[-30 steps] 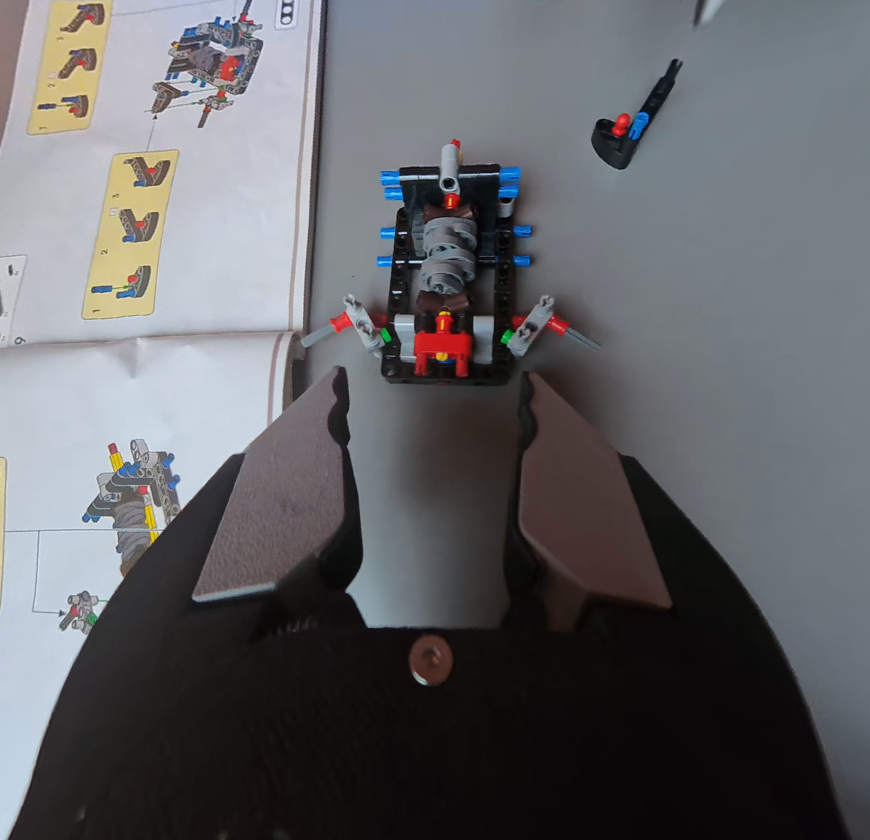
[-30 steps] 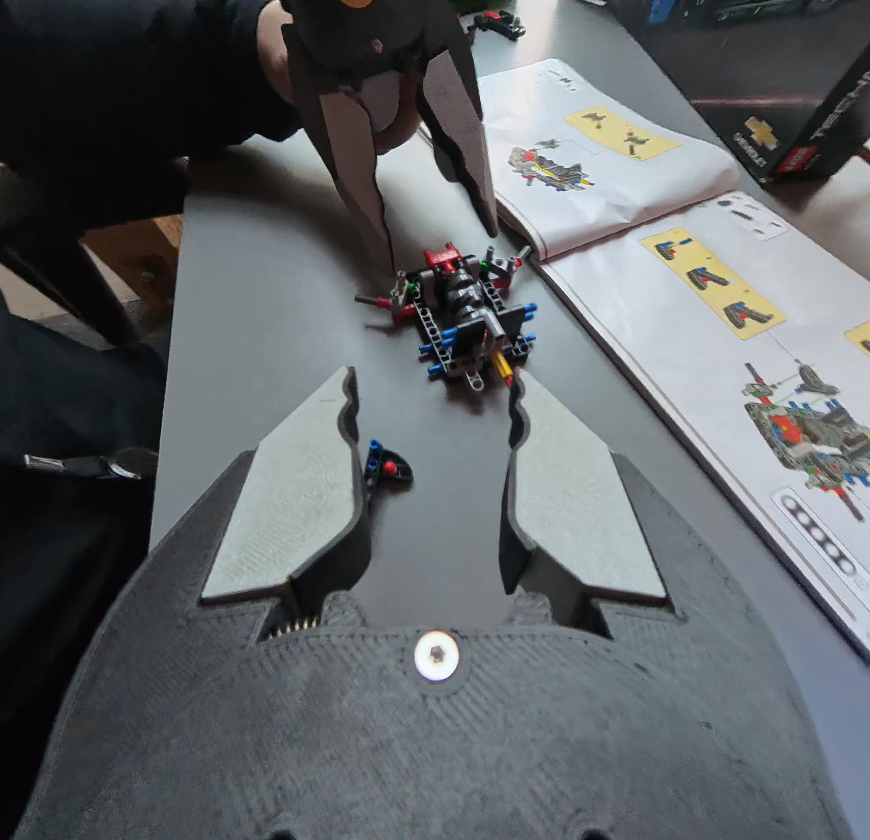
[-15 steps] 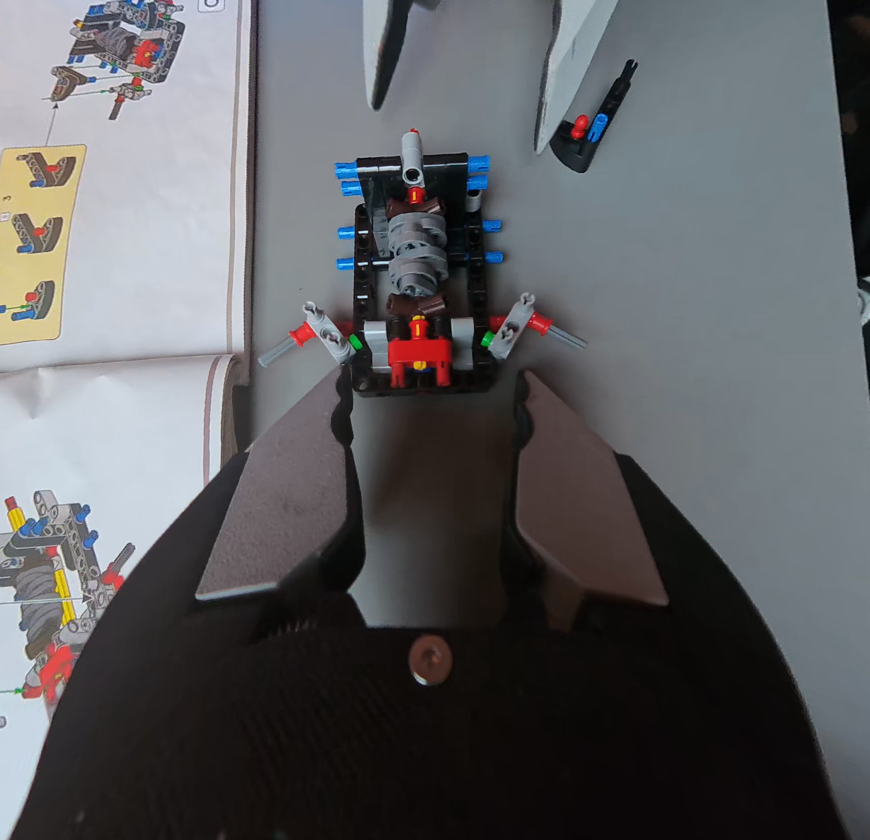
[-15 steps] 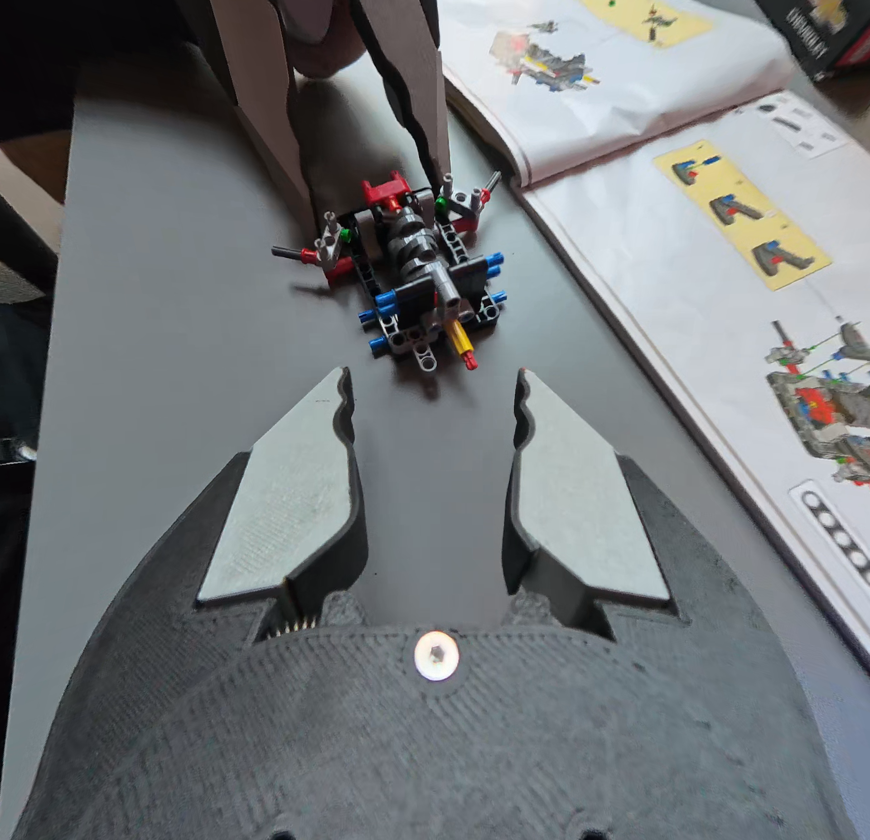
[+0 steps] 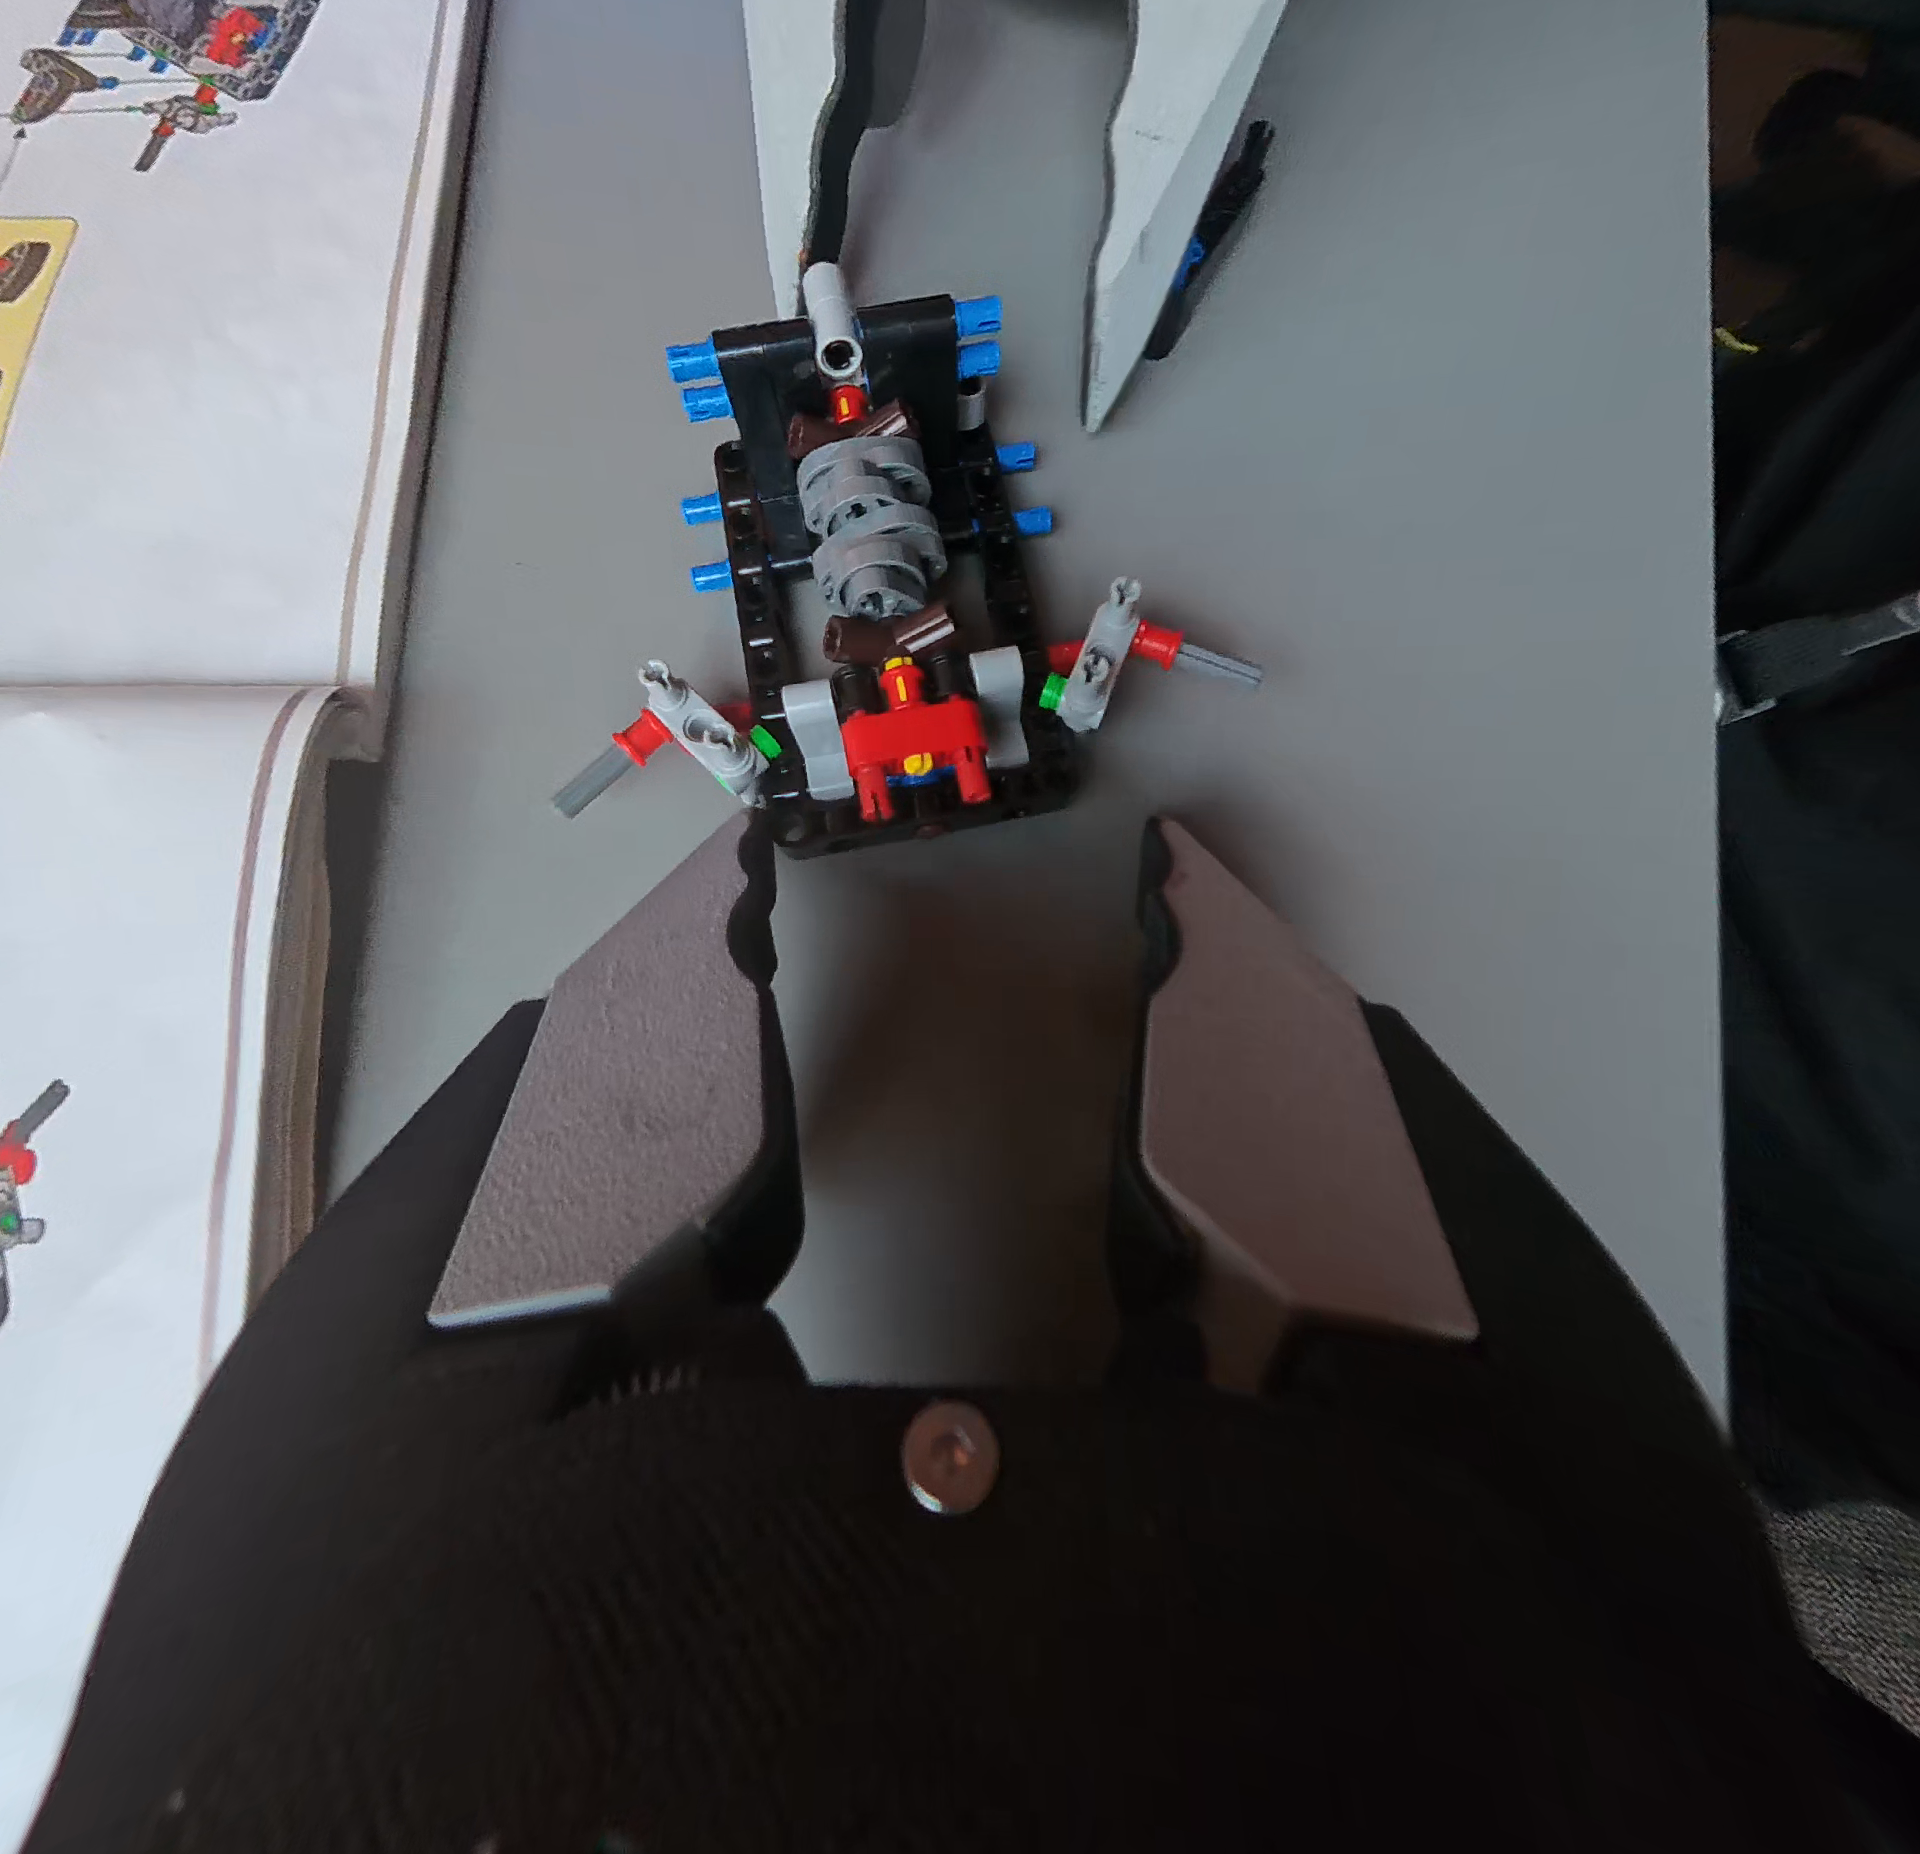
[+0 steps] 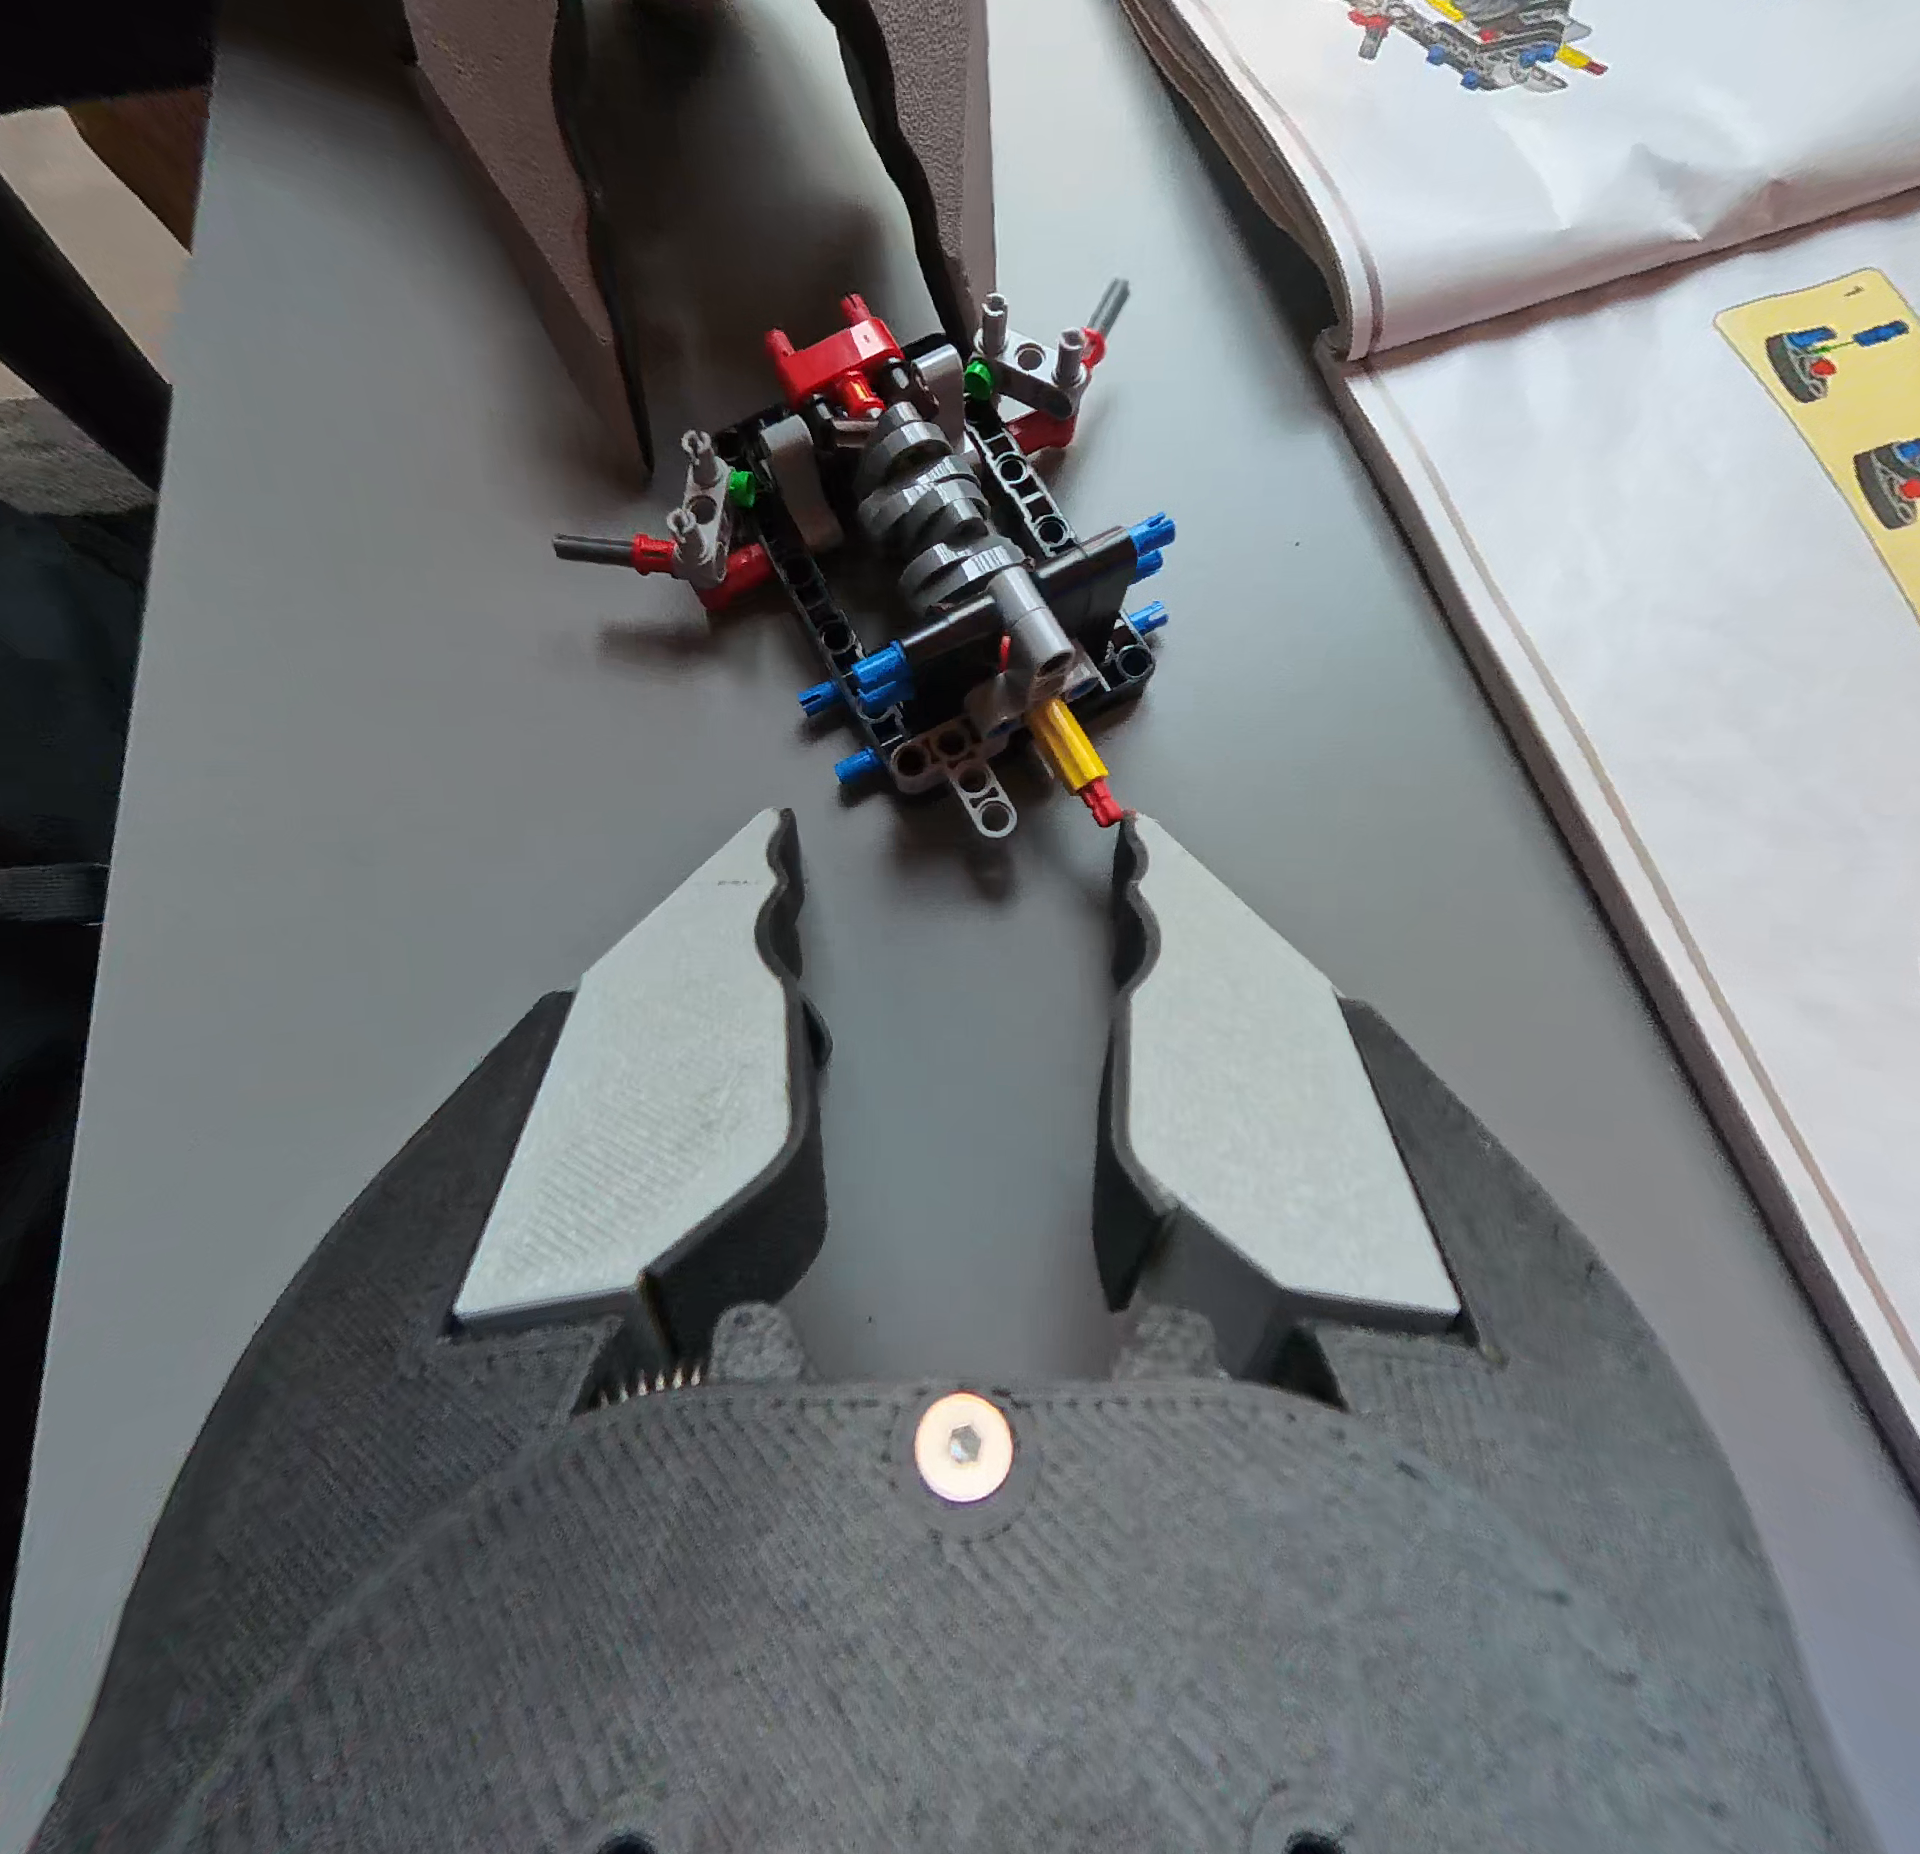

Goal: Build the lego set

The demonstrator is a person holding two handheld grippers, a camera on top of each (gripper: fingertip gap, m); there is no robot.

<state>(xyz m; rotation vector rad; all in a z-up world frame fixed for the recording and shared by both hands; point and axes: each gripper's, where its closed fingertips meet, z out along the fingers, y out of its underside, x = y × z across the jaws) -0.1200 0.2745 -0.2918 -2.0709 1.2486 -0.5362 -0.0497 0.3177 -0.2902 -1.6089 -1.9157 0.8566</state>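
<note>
Both hand-held grippers gaping empty: left hand-held gripper (image 5: 956,838) and right hand-held gripper (image 6: 956,828) bracketing lego chassis (image 5: 883,578), lying 12 o'clock, long axis 12–6.

No writing can be read; the open instruction booklet (image 6: 1621,246) shows only coloured build diagrams.

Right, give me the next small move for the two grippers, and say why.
Probably ease both forward and close on the frame. The left gripper and right gripper are open and empty at its opposite ends, and it lies flat on the table, ungripped.
</note>
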